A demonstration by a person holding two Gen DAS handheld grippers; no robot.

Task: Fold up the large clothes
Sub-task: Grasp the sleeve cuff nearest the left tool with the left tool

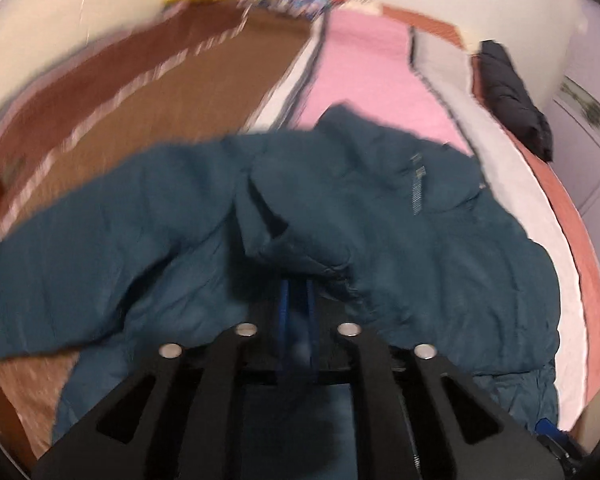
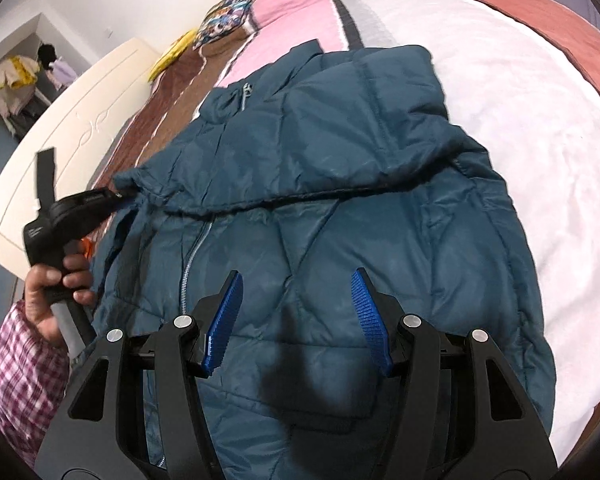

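Observation:
A dark teal puffer jacket (image 2: pixel 340 200) lies front up on the bed, its zip running down the middle and one sleeve folded across the chest. My left gripper (image 1: pixel 298 284) is shut on a fold of the jacket (image 1: pixel 300 216) near the sleeve cuff; in the right wrist view it (image 2: pixel 118 196) pinches the cuff at the jacket's left edge. My right gripper (image 2: pixel 298 280) is open and empty, hovering just above the jacket's lower front. The left wrist view is motion-blurred.
The bed has a striped pink, brown, white and rust cover (image 2: pixel 520 92). A patterned pillow (image 2: pixel 228 18) and a yellow item (image 2: pixel 172 54) lie at the head. A dark garment (image 1: pixel 512 100) lies at the bed's far side. A cream headboard (image 2: pixel 72 132) stands on the left.

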